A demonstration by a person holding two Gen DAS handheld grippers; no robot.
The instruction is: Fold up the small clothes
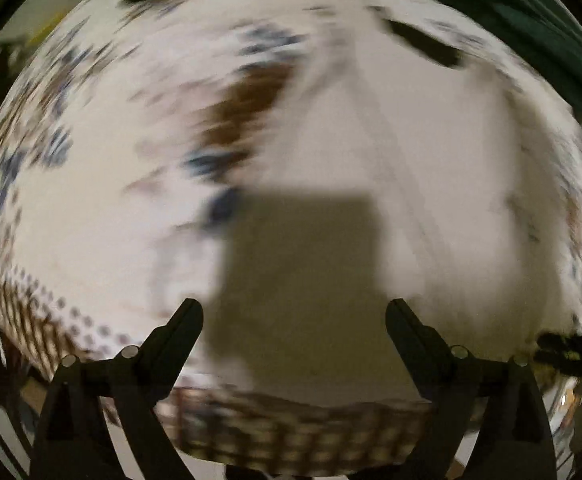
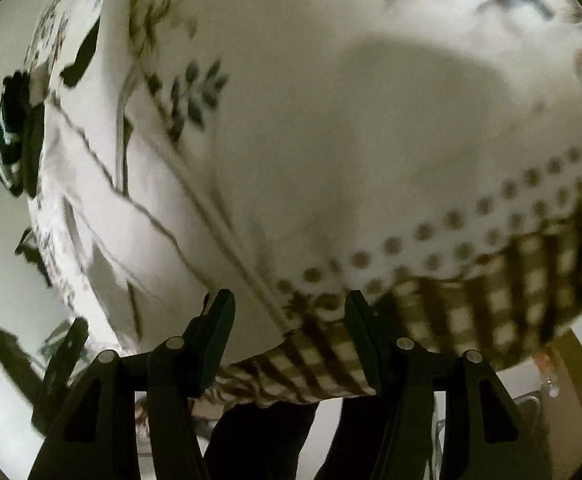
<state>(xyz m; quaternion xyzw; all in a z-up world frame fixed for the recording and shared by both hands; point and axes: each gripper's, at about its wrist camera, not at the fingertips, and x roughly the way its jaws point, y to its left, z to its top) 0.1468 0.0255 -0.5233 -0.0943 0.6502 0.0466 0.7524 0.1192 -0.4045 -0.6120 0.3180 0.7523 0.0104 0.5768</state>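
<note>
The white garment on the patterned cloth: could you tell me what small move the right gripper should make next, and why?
Probably ease the right gripper forward and close it on the near edge of the white garment. Its jaws stand open with nothing between them, poised over the checked border of the tablecloth, right beside that garment's seamed edge. The left gripper is open and empty too, and its view is blurred.

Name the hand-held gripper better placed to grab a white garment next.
Probably the right hand-held gripper: it is open, with the white garment just beside its fingertips. The left hand-held gripper, also open, sees mostly tablecloth.
</note>
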